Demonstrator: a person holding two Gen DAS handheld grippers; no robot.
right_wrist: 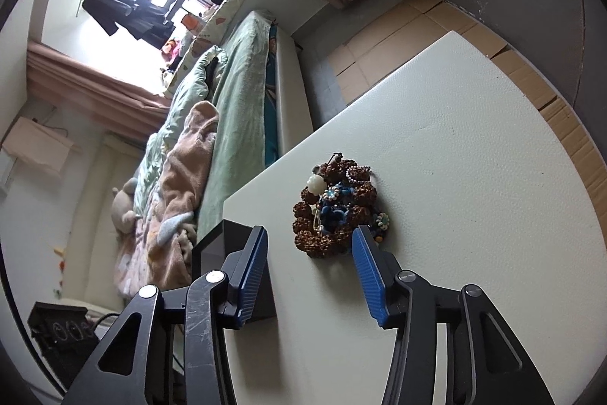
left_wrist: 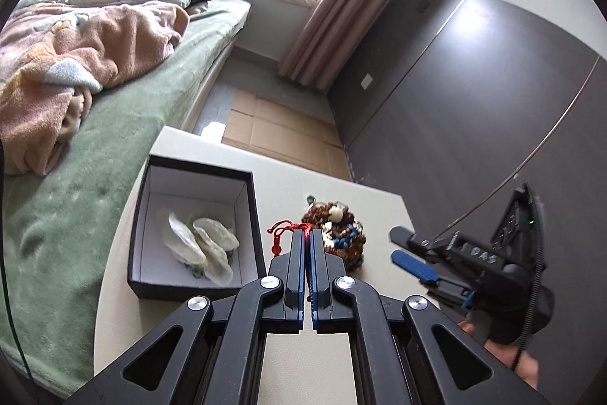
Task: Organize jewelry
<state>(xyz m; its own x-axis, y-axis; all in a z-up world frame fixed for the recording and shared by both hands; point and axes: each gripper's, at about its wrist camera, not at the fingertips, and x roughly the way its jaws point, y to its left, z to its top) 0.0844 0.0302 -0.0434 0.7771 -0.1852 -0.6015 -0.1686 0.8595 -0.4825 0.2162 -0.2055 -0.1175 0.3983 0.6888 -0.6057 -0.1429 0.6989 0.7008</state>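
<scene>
In the left wrist view, the left gripper [left_wrist: 307,234] is hanging over the pale desk [left_wrist: 364,207], its jaws pressed together and pinching a red knotted cord [left_wrist: 282,229] at their tips. The cord's loops and small beads are spilling out to the left of the tips, above the desk. Just left of the jaws, an open black box [left_wrist: 197,173] with a white lining is sitting on the desk and holding pale shell-like pieces [left_wrist: 205,245]. Just right of the jaws, a pile of jewelry [left_wrist: 337,226], brown beads with blue and white bits, is lying on the desk. Further right, the right gripper [left_wrist: 402,247] is hovering with its jaws parted, a hand [left_wrist: 516,355] holding its grip. A bed [left_wrist: 76,200] is lying beside the desk.

In the right wrist view, the right gripper [right_wrist: 309,234] is hovering with its jaws spread wide and holding nothing. The pile of jewelry [right_wrist: 334,207] is lying on the desk [right_wrist: 474,177] just beyond the tips, nearer the right one. A corner of the black box [right_wrist: 212,241] is showing behind the left finger.
</scene>
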